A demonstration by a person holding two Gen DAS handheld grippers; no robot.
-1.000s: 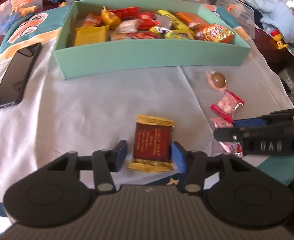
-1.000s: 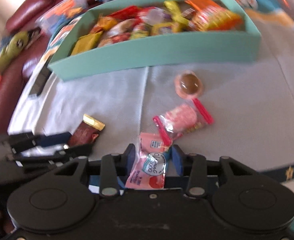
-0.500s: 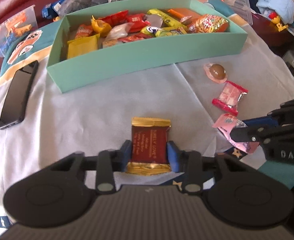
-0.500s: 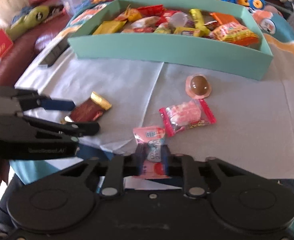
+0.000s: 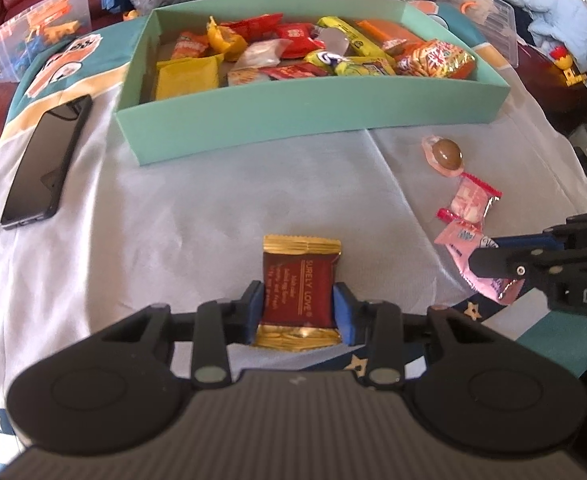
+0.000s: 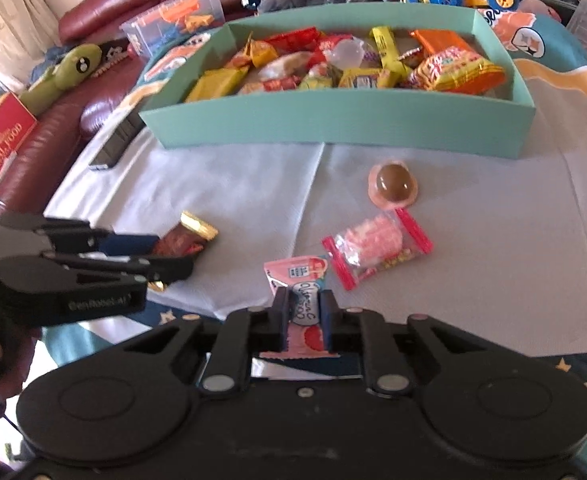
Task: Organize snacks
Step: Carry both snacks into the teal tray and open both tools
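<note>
The left gripper (image 5: 298, 307) had its blue fingers (image 5: 255, 305) clamped on either side of the maroon-and-gold chocolate packet (image 5: 299, 289), which lay flat on the pale cloth of the worktop (image 5: 173, 220) with its gold top edge pointing toward 12 o'clock. The right gripper (image 6: 304, 314) had its fingers (image 6: 280, 312) pinched tight on the pink sachet (image 6: 303, 292), whose upper part stuck out ahead of the tips toward 12 o'clock. In the left wrist view that same sachet showed at 3 o'clock, hanging crumpled from the right gripper's tips.

Just beyond the pink sachet, at about 1 o'clock in the right wrist view, lay a clear pink-and-white candy bag (image 6: 375, 246) with red ends, and past that a round brown chocolate in a pink cup (image 6: 392, 189). Further on, at 12 o'clock in both views, stood the teal box (image 5: 293, 120), already crowded with yellow, red and orange snack packets. A black phone (image 5: 47, 160) lay face up at 10 o'clock in the left wrist view, just beside the box's left end. Toys and clear bins cluttered the far edge, with a red sofa (image 6: 113, 4) behind.
</note>
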